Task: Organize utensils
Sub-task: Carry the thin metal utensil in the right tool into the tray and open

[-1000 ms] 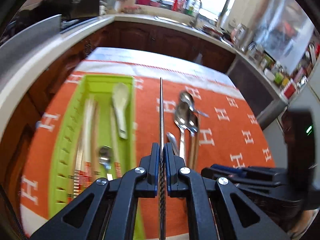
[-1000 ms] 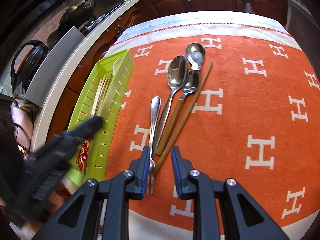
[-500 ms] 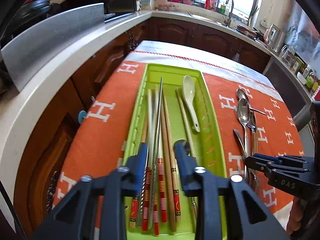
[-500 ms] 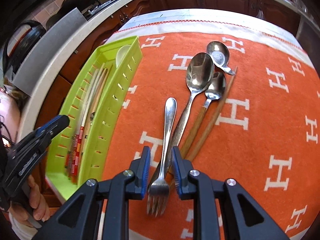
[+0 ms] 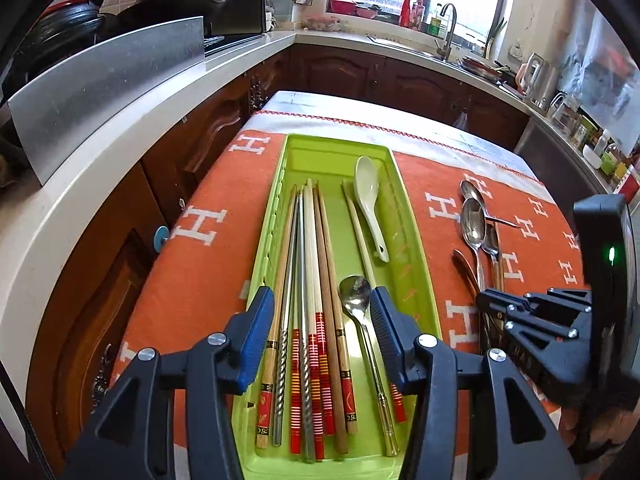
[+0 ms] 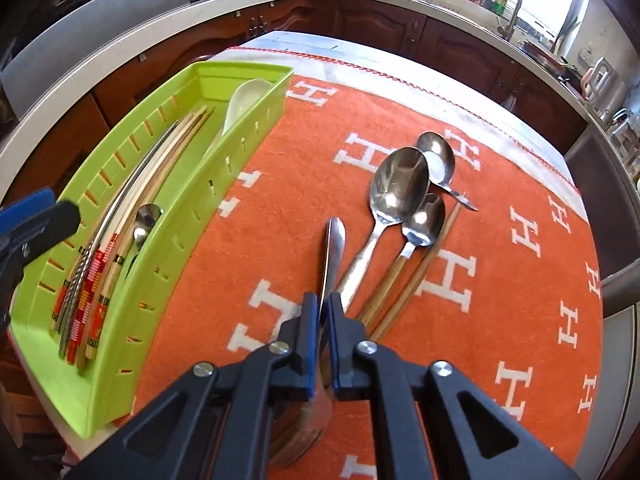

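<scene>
A green utensil tray point(image 5: 416, 240) point(image 6: 192, 216) holds several chopsticks point(image 5: 308, 280), a metal chopstick point(image 5: 286, 300), a white ceramic spoon point(image 5: 368, 196) and a metal spoon point(image 5: 356, 292). My left gripper point(image 5: 322, 336) is open and empty above the tray's near end. My right gripper point(image 6: 325, 320) is shut on a metal fork point(image 6: 332, 256), gripping its handle edge-on, just above the orange cloth. Beside the fork lie a large spoon point(image 6: 396, 192), a wooden-handled spoon point(image 6: 422, 224), a small spoon point(image 6: 438, 160) and a wooden chopstick point(image 6: 424, 272).
The orange cloth with white H marks point(image 6: 500, 280) covers the table. A white countertop point(image 5: 100, 152) runs along the left with dark cabinets below. The right gripper's body point(image 5: 560, 320) shows at the right of the left wrist view.
My left gripper moved from the cloth to over the tray, let the metal chopstick go into it and opened wide. My right gripper shut on the fork and tipped it onto its edge.
</scene>
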A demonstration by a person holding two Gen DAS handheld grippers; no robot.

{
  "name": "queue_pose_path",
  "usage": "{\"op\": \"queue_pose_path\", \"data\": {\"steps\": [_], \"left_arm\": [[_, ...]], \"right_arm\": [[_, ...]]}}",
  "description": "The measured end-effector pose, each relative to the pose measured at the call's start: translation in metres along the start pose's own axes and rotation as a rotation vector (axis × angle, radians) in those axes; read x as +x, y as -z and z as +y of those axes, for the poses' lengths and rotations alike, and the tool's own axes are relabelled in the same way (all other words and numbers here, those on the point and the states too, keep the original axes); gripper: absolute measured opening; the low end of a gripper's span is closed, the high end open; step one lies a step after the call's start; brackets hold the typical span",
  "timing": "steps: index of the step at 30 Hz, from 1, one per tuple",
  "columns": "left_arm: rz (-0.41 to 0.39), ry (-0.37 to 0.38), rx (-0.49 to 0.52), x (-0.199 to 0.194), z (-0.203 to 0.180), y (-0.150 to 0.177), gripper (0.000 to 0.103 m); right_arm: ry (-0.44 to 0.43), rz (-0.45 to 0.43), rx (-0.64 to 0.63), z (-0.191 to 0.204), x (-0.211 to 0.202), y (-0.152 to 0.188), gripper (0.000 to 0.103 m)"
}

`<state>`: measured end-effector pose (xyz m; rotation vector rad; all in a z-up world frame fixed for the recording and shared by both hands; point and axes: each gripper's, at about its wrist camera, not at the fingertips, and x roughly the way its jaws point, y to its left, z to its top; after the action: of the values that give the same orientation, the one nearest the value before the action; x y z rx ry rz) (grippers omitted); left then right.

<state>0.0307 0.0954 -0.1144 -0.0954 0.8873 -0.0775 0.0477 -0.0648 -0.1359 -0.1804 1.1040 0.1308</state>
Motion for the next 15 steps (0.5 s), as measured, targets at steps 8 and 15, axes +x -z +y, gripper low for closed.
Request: {"op": "queue_pose_path", "data": {"steps": [8, 15], "left_arm": [[-0.009, 0.009, -0.019, -0.004, 0.007, 0.001, 0.048], [-0.013, -0.008, -0.049, -0.008, 0.017, -0.003, 0.049]], "right_arm": [[-0.272, 0.081, 0.275, -0.043, 0.0, 0.0, 0.002], [-0.421, 0.068, 0.369, -0.046, -0.028, -0.01, 0.002]]}}
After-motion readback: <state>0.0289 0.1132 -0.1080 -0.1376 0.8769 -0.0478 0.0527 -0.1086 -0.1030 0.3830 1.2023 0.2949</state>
